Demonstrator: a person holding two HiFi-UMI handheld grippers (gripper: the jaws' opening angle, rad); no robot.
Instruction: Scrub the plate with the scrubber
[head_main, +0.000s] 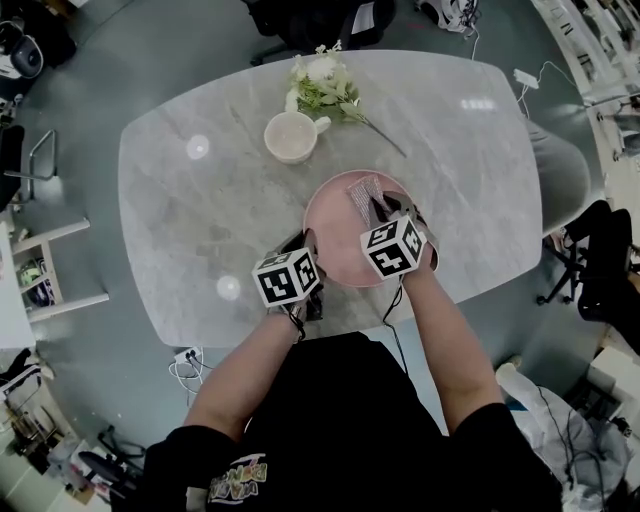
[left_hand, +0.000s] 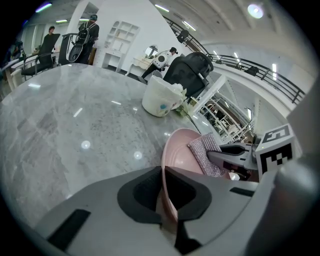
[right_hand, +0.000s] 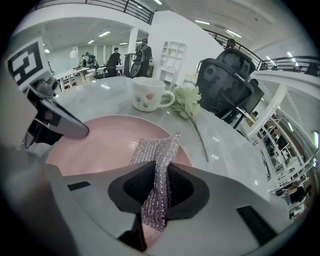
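Observation:
A pink plate (head_main: 335, 215) lies on the marble table near the front edge. My left gripper (left_hand: 165, 192) is shut on the plate's near-left rim (left_hand: 167, 170), which runs edge-on between its jaws. My right gripper (right_hand: 159, 186) is shut on a silvery mesh scrubber (right_hand: 156, 157), whose free end rests flat on the plate (right_hand: 100, 145). In the head view the scrubber (head_main: 363, 193) lies over the plate's far right part, just beyond the right gripper (head_main: 398, 215). The left gripper (head_main: 308, 255) sits at the plate's left edge.
A white mug (head_main: 290, 136) and a sprig of white flowers (head_main: 325, 85) stand beyond the plate on the table (head_main: 200, 200). Office chairs surround the table, one at the right (head_main: 600, 250). People stand far off in the room.

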